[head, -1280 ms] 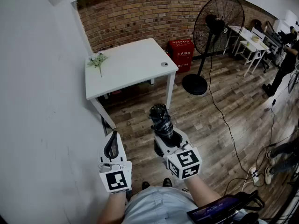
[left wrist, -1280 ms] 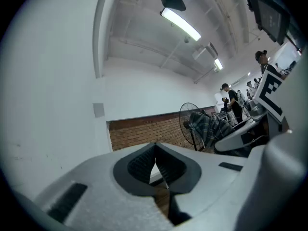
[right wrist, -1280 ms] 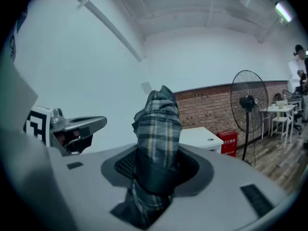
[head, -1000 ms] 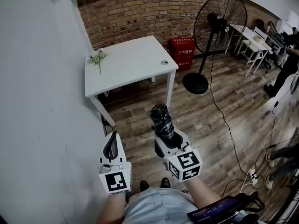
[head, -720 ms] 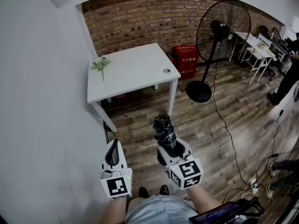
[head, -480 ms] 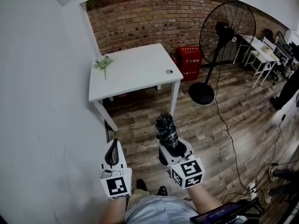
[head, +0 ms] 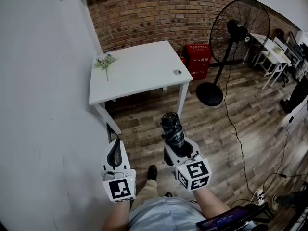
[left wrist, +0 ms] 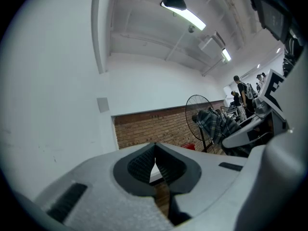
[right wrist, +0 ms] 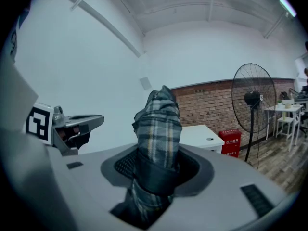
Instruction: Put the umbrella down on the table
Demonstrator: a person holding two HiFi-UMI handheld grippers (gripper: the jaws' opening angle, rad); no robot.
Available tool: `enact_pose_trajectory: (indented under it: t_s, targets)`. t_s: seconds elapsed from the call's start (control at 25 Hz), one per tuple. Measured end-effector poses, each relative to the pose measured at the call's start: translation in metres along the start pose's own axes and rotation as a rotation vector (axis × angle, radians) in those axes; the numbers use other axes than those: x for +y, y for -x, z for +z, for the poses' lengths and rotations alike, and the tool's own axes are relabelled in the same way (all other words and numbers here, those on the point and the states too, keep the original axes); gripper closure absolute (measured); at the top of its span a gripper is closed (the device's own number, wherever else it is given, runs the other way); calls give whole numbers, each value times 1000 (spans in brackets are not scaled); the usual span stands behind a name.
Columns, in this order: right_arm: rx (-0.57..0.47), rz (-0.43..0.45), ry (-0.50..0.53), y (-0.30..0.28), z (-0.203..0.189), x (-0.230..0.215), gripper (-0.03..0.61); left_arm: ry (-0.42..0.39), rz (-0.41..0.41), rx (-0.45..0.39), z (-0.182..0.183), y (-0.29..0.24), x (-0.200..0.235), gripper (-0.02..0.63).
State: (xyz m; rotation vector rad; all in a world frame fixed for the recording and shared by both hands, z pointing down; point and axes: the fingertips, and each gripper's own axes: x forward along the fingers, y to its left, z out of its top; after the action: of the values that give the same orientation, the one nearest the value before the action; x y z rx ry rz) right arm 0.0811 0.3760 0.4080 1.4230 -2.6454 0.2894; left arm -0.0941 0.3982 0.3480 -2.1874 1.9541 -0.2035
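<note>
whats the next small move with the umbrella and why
Probably carry the umbrella forward until it is over the table: the right claw is clamped on it above the floor, short of the table's near edge, so lowering now would miss.

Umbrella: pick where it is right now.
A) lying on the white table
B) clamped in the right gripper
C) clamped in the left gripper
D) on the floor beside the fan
B: the folded plaid umbrella is clamped in the right gripper, well short of the white table; the left gripper is shut and empty.
</note>
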Motion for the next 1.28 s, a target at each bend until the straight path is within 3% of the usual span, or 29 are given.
enact_pose_trajectory:
  t_s: [0.4,0.88,1.28]
  targets:
    - [47,-48,1,-119,4,-31,394,17,-43,7,-34,-122,52,606]
    - [-33,-124,51,-220,70,-69,394,10,-81,-85,-13,-238,103,605]
    - [-35,-189,80,-262,90,-91,394,-9,-119,-134,-18,-296,122,606]
